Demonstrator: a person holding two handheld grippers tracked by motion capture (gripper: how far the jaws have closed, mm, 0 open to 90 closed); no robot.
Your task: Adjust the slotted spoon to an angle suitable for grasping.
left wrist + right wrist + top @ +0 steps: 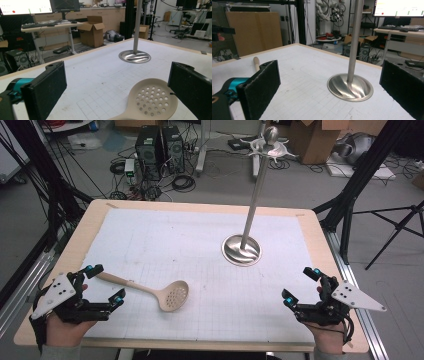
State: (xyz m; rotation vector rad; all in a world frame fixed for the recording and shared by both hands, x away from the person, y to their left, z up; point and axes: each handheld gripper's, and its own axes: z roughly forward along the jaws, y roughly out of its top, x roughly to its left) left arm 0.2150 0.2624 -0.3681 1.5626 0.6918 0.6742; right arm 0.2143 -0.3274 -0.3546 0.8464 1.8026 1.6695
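Left gripper (104,283) fingers wide, nothing between pads; handle end of slotted spoon (150,291) lies just beside upper finger, untouched. Spoon flat on bench (210,270), perforated bowl toward centre, handle toward left hand: likely placed for handle pickup. Right gripper (301,285) fingers wide, empty, well apart from spoon. Steel utensil stand (250,220) upright beyond, hooks at top; probable hanging point.
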